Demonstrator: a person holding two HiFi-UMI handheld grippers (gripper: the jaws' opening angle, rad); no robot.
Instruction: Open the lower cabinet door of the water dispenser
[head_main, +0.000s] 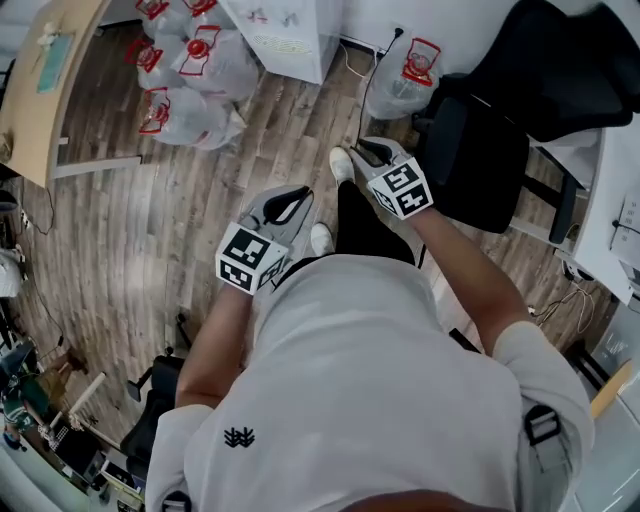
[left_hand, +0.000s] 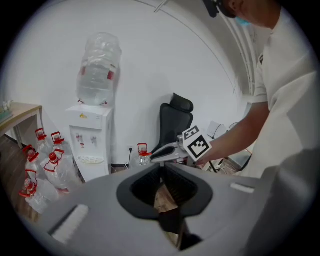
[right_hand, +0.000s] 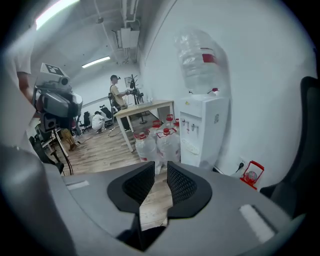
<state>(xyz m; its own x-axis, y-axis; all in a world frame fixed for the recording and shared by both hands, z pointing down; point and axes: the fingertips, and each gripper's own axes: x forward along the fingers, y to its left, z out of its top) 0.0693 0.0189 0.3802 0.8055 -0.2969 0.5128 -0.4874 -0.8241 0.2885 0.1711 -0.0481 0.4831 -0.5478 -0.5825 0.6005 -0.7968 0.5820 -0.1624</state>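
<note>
wood-plank floor (head_main: 150, 260) of an office room, seen from the head view, with a white wall behind. the water dispenser (left_hand: 90, 140) stands against that wall, an upturned clear bottle (left_hand: 99, 67) seated on its top. the lower cabinet door (left_hand: 93, 170) is the white panel below the taps and drip tray; it appears flush with the body, though it is small in every view. a cluster of water jugs (left_hand: 42, 165) with red caps and handles sits on the floor just beside the dispenser, between it and a light wooden desk (left_hand: 17, 115). on the dispenser's other side stand a single red-handled jug (left_hand: 142, 155) and a black office chair (left_hand: 175, 125).

the left gripper (left_hand: 161, 167) is held out in front of the person's white shirt, well apart from the dispenser; its jaws are pressed together at the tips, with nothing between them. the right gripper (right_hand: 161, 172) is held slightly ahead of the left, near the chair; its jaws stand a narrow gap apart and only floor shows through that gap. in the right gripper view the dispenser lies ahead and to the right, past the jugs. neither gripper touches the dispenser or its door. the person's white shoes (head_main: 342, 165) show on the floor between the two grippers.
</note>
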